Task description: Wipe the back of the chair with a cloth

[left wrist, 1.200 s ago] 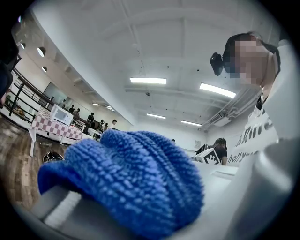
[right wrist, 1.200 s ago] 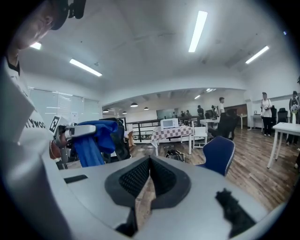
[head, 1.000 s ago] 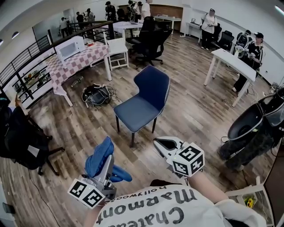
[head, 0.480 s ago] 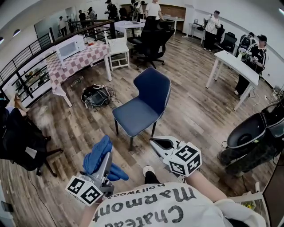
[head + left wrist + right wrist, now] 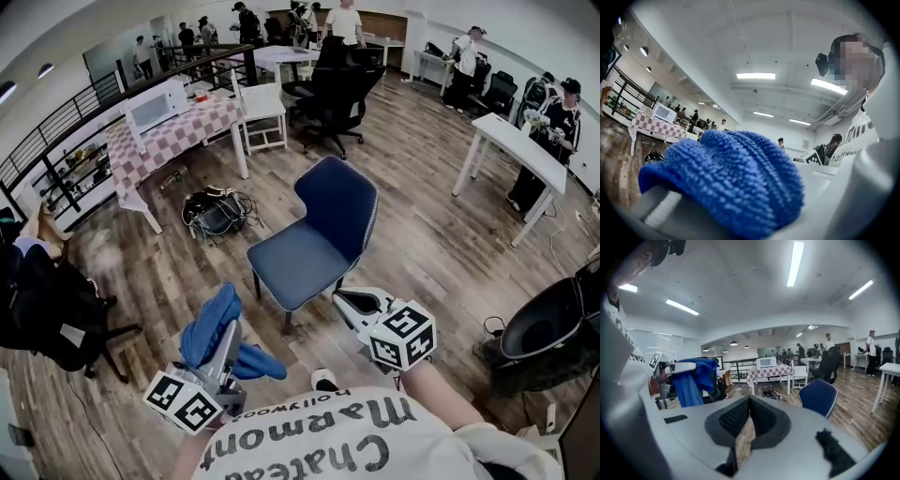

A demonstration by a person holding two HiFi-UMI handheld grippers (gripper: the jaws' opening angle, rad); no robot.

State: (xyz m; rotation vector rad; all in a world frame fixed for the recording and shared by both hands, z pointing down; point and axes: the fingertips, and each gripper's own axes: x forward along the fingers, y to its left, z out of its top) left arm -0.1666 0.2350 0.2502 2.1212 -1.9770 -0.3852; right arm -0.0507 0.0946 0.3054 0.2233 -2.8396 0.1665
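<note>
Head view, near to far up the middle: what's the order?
blue cloth → blue chair → black office chair → person in a white top

- Microwave (image 5: pixel 155 105) on a checkered table (image 5: pixel 183 131), upper left.
- White chair (image 5: pixel 262 111) just beside that table; black office chair (image 5: pixel 339 89) near.
- Dark bag (image 5: pixel 214 212) with cables on the wood floor (image 5: pixel 422 244).
- White table (image 5: pixel 518 142), right.
</note>
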